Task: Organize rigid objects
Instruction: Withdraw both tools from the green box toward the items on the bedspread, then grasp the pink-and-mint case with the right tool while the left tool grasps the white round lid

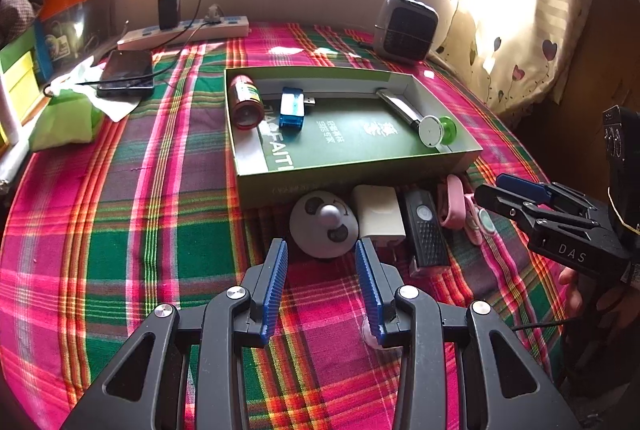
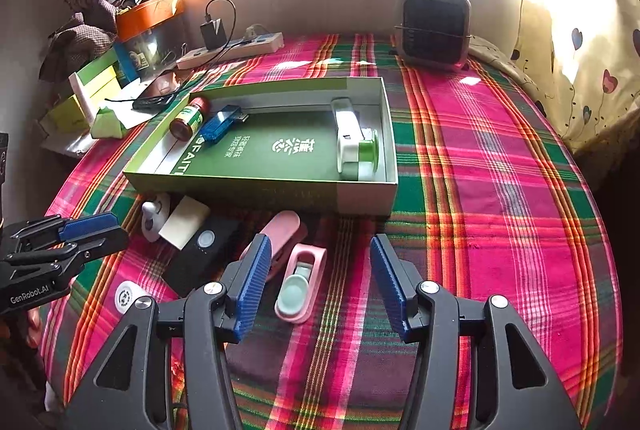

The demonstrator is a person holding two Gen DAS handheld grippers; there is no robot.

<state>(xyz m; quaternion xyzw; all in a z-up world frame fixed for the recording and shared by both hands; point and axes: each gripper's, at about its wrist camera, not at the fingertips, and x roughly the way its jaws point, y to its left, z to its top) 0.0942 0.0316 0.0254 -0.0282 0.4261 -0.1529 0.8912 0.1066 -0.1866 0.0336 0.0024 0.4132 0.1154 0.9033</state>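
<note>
A shallow green box (image 1: 352, 171) (image 2: 256, 185) lies on the plaid cloth and holds a red battery (image 1: 246, 101) (image 2: 190, 117), a blue USB stick (image 1: 292, 107) (image 2: 222, 123) and a white and green tool (image 1: 434, 129) (image 2: 356, 145). In front of the box lie a round white gadget (image 1: 324, 226) (image 2: 154, 216), a white charger (image 1: 378, 213) (image 2: 186, 222), a black device (image 1: 426, 234) (image 2: 204, 250) and pink clips (image 1: 456, 207) (image 2: 300, 278). My left gripper (image 1: 322, 254) is open just short of the round gadget. My right gripper (image 2: 318, 262) is open around the pink clip.
A phone (image 1: 128, 73), power strip (image 1: 184, 29) and green pouch (image 1: 64, 121) lie at the left. A small heater (image 1: 404, 27) (image 2: 434, 25) stands at the back right near the curtain (image 2: 580, 69). Boxes clutter the far left (image 2: 92, 89).
</note>
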